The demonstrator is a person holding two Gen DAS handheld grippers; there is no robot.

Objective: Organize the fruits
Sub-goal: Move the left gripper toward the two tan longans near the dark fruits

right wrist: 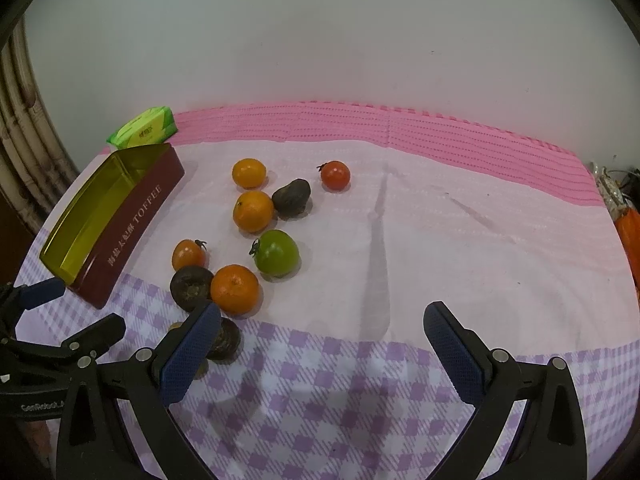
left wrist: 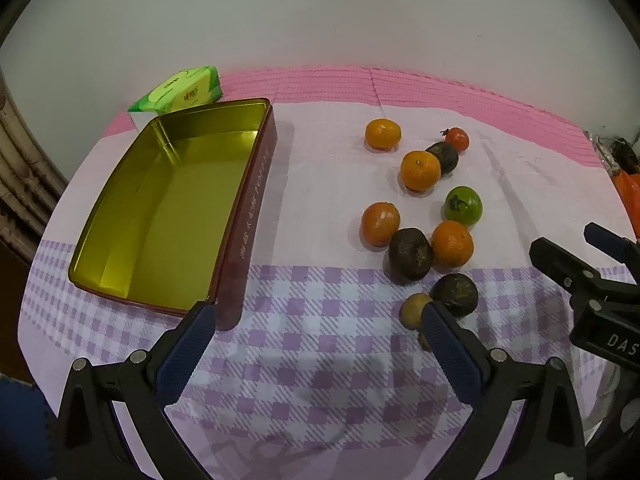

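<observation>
Both claws gape empty — the left gripper [left wrist: 316,344] should straddle the nearest dark fruit [left wrist: 456,294] squarely, then carry it to the tin [left wrist: 256,184].

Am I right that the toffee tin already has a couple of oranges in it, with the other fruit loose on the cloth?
Not quite. The toffee tin is empty: the left wrist view shows only its bare gold floor. All the fruit, including the oranges, lies loose on the cloth.
</observation>
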